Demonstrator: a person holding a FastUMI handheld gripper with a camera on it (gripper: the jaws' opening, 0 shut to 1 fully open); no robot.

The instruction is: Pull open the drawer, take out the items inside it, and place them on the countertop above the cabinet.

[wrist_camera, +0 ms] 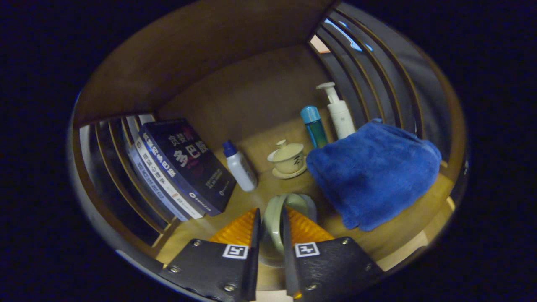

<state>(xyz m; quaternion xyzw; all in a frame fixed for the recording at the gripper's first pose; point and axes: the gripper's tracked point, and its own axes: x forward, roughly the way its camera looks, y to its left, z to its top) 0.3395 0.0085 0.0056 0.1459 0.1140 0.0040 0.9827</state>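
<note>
Pale green bowl [275,222] — a task item — sits tilted on edge between the two fingers of the gripper [270,218], its rim pinched from both sides; the fingers stand nearly closed, parted only by the rim's thickness. It is above the wooden countertop [398,235]. Beyond the fingers: a lidded cream teacup on a saucer [288,159], a small white bottle with a blue cap [239,165] to its left, and leaning books [184,167] further left against a slatted side. To the right lies a folded blue towel [373,176] — behind it a teal bottle [314,126] and a white pump bottle [339,111].
</note>
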